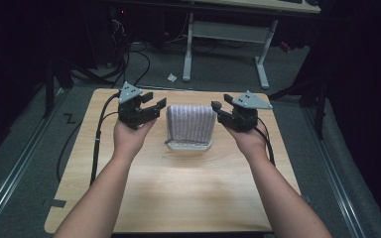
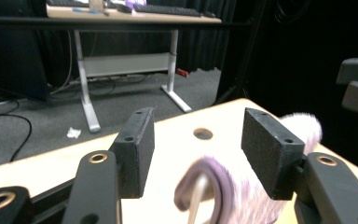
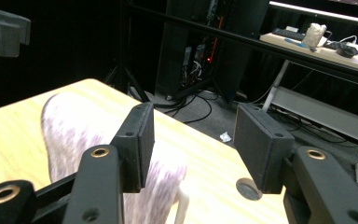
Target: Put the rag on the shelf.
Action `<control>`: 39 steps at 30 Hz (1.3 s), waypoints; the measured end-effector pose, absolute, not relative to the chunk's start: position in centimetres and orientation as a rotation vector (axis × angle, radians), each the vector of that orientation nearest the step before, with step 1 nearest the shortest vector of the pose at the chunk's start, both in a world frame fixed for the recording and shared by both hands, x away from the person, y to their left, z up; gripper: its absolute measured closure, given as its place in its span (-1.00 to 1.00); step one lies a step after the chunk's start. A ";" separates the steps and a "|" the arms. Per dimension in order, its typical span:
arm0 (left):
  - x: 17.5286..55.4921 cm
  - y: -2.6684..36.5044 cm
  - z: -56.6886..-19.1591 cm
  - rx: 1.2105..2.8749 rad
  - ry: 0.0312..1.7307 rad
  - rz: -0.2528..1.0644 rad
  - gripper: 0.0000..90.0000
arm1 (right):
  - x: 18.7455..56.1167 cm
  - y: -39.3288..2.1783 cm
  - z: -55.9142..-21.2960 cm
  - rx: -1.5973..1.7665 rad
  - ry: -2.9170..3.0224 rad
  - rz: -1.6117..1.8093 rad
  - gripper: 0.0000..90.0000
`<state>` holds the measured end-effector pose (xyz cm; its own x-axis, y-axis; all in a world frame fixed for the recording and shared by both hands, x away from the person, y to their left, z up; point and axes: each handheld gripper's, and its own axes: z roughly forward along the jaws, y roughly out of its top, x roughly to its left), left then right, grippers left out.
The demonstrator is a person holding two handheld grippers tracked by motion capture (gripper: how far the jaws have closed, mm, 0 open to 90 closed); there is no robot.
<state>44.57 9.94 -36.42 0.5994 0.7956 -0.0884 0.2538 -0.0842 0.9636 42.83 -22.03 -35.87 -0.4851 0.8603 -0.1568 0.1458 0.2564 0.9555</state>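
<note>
Wooden table (image 1: 178, 198), pale grain, rounded corners, with a round hole near its far edge. Two bare forearms enter over the near edge and spread apart toward the far half of the top; each hand cups a black gripper from below, palm up.

Left gripper (image 1: 151, 105): held near the far left part of the table, jaws pointing inward toward the middle, a grey three-cornered plate on top and a black cable trailing off the left edge. Its flat, block-shaped black pads stand wide apart with nothing pressed between them.

Right gripper (image 1: 219, 107): the mirror pose near the far right part, jaws pointing inward, likewise apart and bare.

Knitted cloth (image 1: 191, 124): a mauve-and-white ribbed fabric, soft and fuzzy, draped in an arch over a white tray (image 1: 189, 146) at the table's centre, toward the far edge, between the two grippers and touching neither.
</note>
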 end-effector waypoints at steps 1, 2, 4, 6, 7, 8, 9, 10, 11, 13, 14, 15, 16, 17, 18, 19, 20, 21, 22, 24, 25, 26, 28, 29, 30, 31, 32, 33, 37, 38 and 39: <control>44.2 10.1 -36.9 1.652 0.885 0.569 -0.01 | 42.3 -22.1 -36.1 0.916 1.823 1.273 0.07; 43.8 10.1 -37.3 1.667 0.883 0.562 -0.01 | 41.9 -22.3 -36.3 0.914 1.830 1.268 0.07; 42.9 10.3 -38.1 1.685 0.874 0.564 -0.01 | 41.2 -22.5 -36.8 0.906 1.837 1.259 0.07; 41.7 10.6 -39.2 1.700 0.861 0.554 -0.01 | 40.3 -22.8 -37.5 0.900 1.856 1.215 0.09; 41.2 10.7 -39.7 1.714 0.856 0.550 -0.01 | 39.9 -22.9 -37.8 0.905 1.861 1.200 0.09; 40.6 10.8 -40.2 1.730 0.850 0.546 -0.01 | 39.6 -23.1 -38.2 0.916 1.876 1.187 0.08; 40.1 10.9 -40.8 1.744 0.843 0.535 -0.01 | 39.3 -23.3 -38.6 0.918 1.883 1.181 0.07; 39.6 10.9 -41.4 1.755 0.839 0.521 -0.02 | 38.9 -23.5 -39.0 0.922 1.894 1.177 0.07; 39.3 11.0 -41.9 1.766 0.834 0.513 -0.02 | 38.6 -23.7 -39.4 0.925 1.903 1.171 0.06; 38.3 11.1 -43.4 1.803 0.835 0.484 -0.02 | 38.1 -24.1 -40.3 0.936 1.920 1.157 0.04; 37.9 11.2 -44.0 1.809 0.830 0.475 -0.02 | 37.8 -24.4 -40.8 0.940 1.924 1.158 0.03; 37.5 11.3 -44.7 1.815 0.830 0.467 -0.02 | 37.6 -24.7 -41.3 0.951 1.935 1.154 0.03; 37.2 11.4 -45.3 1.828 0.836 0.458 -0.02 | 37.3 -24.9 -41.8 0.958 1.937 1.154 0.02; 37.0 11.5 -45.9 1.836 0.847 0.438 -0.02 | 37.1 -25.2 -42.3 0.971 1.947 1.154 0.01; 36.7 11.7 -46.4 1.837 0.857 0.420 -0.02 | 36.8 -25.4 -42.8 0.978 1.948 1.157 0.01; 36.5 11.8 -47.0 1.840 0.861 0.405 -0.02 | 36.5 -25.7 -43.3 0.987 1.955 1.151 0.00; 36.3 11.9 -47.9 1.866 0.874 0.394 -0.02 | 36.3 -25.9 -43.8 0.994 1.956 1.153 -0.01; 36.2 11.9 -48.2 1.875 0.878 0.387 -0.02 | 35.9 -26.2 -44.6 1.004 1.970 1.150 -0.03; 36.1 11.9 -48.7 1.886 0.886 0.377 -0.02 | 35.7 -26.3 -44.9 1.008 1.970 1.150 -0.04; 35.7 12.0 -49.9 1.920 0.905 0.352 -0.03 | 35.1 -26.6 -46.0 1.026 1.984 1.144 -0.05; 35.4 12.1 -50.4 1.932 0.912 0.341 -0.05 | 34.7 -26.7 -46.6 1.036 1.989 1.145 -0.06; 35.1 12.1 -51.0 1.947 0.912 0.336 -0.06 | 34.4 -26.8 -47.2 1.044 1.998 1.140 -0.06; 34.2 12.4 -52.0 1.985 0.909 0.350 -0.08 | 33.6 -26.7 -48.3 1.057 2.022 1.140 -0.08; 33.5 12.6 -52.6 1.992 0.911 0.356 -0.09 | 33.3 -26.7 -48.9 1.058 2.038 1.136 -0.09; 32.8 12.8 -53.1 1.996 0.914 0.348 -0.09 | 32.8 -26.6 -49.4 1.066 2.050 1.129 -0.09; 32.1 13.0 -53.3 2.013 0.914 0.336 -0.09 | 32.2 -26.6 -49.9 1.075 2.053 1.130 -0.10; 31.4 13.1 -53.3 2.030 0.924 0.334 -0.09 | 31.5 -26.7 -50.3 1.090 2.050 1.134 -0.10; 30.8 13.3 -53.3 2.044 0.954 0.352 -0.11 | 30.6 -26.8 -50.9 1.101 2.041 1.131 -0.10; 29.3 14.4 -53.9 2.043 1.034 0.306 -0.11 | 28.5 -28.4 -52.0 1.147 2.044 1.035 -0.08; 29.3 14.5 -53.9 2.038 1.034 0.313 -0.12 | 28.5 -29.0 -52.1 1.158 2.035 1.024 -0.08; 29.3 14.6 -53.7 2.035 1.034 0.323 -0.12 | 28.5 -29.5 -52.2 1.189 2.030 1.042 -0.09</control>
<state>29.26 14.62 -53.74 0.6310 0.7655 -0.1262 0.5573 -0.3340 0.7602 28.55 -29.53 -52.18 -0.4491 0.8899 -0.0797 0.4537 0.3040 0.8377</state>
